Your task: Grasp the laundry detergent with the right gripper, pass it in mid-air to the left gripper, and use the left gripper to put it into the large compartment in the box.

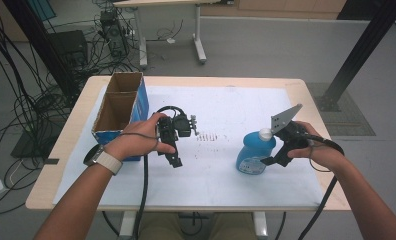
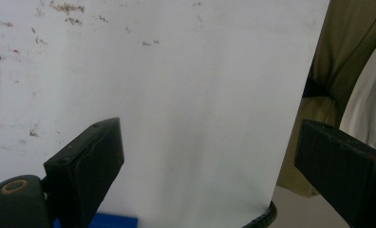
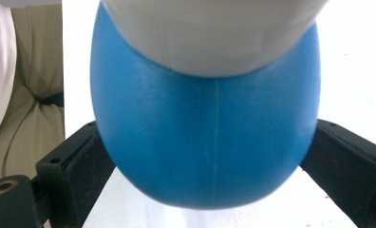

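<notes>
A blue plastic bottle [image 1: 253,152] with a white cap stands on the white mat at the right. My right gripper [image 1: 267,158] comes at it from the right. In the right gripper view the bottle's blue body [image 3: 210,142] sits between the two black jaws, which press on both its sides. My left gripper [image 1: 175,160] hangs over the mat left of centre, pointing down and toward the person. In the left gripper view, my left gripper [image 2: 210,142] is open, its jaws wide apart over the bare white mat with nothing between them.
An open cardboard box [image 1: 142,102] with blue outer walls and two compartments stands at the table's left, just behind the left hand. Brown specks [image 1: 211,137] dot the mat's middle. Cables trail from both grippers over the near edge. Desks and wires stand on the floor beyond.
</notes>
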`<action>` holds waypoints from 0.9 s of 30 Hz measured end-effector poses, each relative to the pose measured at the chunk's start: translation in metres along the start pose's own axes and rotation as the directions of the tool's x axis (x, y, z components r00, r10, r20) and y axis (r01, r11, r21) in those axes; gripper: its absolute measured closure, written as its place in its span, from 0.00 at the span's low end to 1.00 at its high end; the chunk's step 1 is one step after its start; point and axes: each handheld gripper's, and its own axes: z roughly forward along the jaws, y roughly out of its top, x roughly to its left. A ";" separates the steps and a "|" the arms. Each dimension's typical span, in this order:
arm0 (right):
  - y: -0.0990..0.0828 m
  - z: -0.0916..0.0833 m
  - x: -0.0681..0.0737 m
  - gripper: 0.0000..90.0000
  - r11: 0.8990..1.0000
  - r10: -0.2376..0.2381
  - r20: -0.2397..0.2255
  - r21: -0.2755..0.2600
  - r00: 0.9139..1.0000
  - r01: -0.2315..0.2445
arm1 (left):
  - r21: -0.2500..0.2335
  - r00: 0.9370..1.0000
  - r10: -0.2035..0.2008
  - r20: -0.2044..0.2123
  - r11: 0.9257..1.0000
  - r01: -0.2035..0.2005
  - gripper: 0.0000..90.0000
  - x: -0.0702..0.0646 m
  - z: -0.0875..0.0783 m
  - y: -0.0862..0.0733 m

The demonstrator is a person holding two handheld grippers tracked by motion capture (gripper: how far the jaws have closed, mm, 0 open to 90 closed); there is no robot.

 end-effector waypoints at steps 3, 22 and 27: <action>0.000 0.000 0.000 0.07 1.000 0.000 0.001 0.000 1.000 0.000 | 0.002 1.000 0.002 -0.001 1.000 -0.002 0.11 0.000 0.000 0.000; 0.001 -0.001 0.000 0.07 1.000 0.001 0.005 -0.003 1.000 -0.001 | -0.008 1.000 -0.009 -0.004 1.000 0.009 0.11 -0.001 -0.001 -0.001; 0.002 -0.001 0.001 0.07 1.000 -0.002 0.005 -0.005 1.000 0.002 | -0.006 1.000 -0.005 -0.007 1.000 0.005 0.11 -0.002 -0.002 -0.002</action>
